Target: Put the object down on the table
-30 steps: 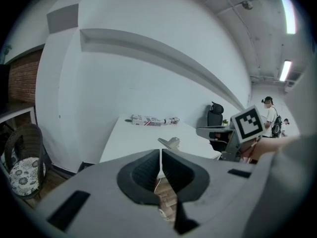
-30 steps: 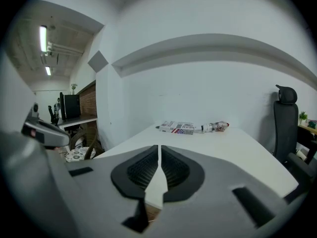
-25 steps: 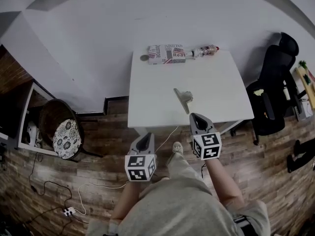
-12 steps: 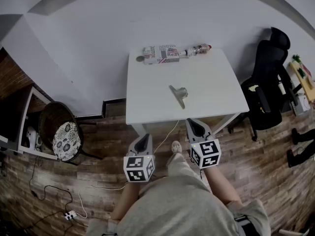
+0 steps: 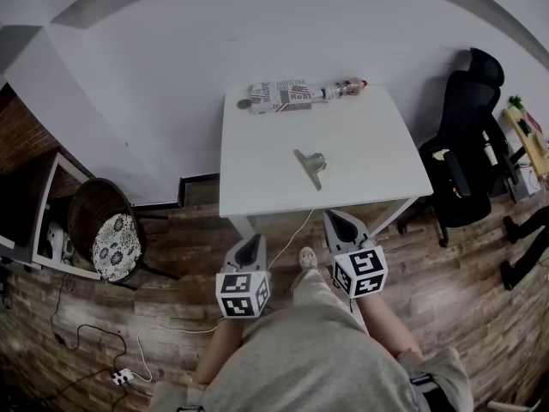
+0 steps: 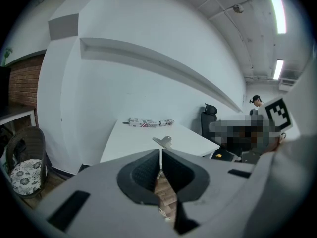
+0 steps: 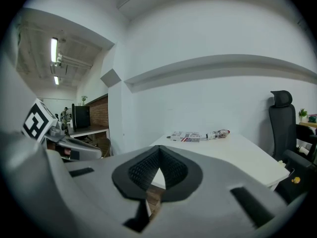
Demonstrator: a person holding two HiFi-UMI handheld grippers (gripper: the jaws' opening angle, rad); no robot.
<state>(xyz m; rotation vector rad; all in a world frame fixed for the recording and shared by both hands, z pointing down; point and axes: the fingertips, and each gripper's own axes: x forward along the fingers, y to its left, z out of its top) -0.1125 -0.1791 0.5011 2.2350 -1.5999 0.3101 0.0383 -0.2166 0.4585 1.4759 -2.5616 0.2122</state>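
Note:
A grey metal clip-like object lies by itself on the white table, near its middle; it also shows in the left gripper view. Both grippers hang over the wooden floor, short of the table's near edge. My left gripper is shut with nothing between its jaws. My right gripper is shut and empty too, with its tip close to the table edge. The object is well apart from both.
A printed box and a bottle lie along the table's far edge by the wall. A black office chair stands to the right, a wicker chair to the left. A cable trails across the floor.
The right gripper has drawn back from the table's edge toward the person, and the object stays lying on the table. In the last half second almost nothing has moved.

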